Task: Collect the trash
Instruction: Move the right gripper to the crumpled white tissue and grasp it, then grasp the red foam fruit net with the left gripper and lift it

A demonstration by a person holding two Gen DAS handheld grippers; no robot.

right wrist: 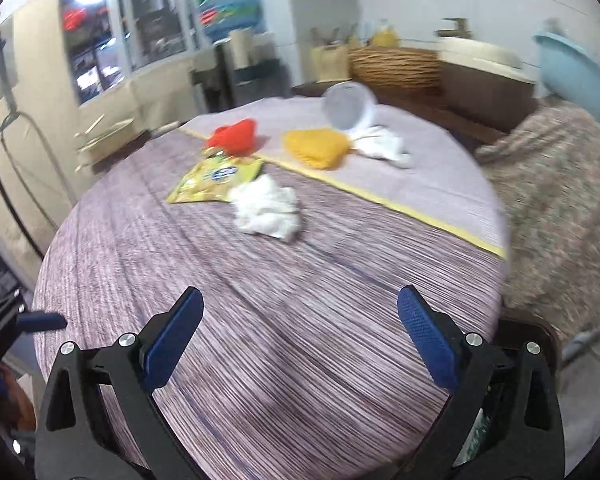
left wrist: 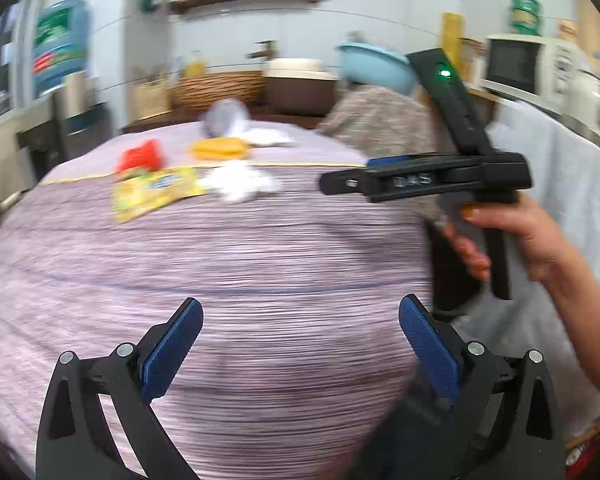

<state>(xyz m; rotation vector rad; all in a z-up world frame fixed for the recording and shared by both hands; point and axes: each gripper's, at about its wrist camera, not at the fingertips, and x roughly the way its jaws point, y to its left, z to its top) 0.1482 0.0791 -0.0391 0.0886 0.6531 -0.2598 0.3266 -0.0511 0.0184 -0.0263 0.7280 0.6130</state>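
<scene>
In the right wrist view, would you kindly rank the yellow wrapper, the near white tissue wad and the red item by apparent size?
1. yellow wrapper
2. near white tissue wad, close to the wrapper in size, so that order is unsure
3. red item, smallest, though farthest away

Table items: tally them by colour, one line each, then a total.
White: 2, crumpled tissue and far tissue
Yellow: 2, snack wrapper and yellow cloth
Red: 1, red item
Clear: 1, tipped plastic cup
Total: 6
</scene>
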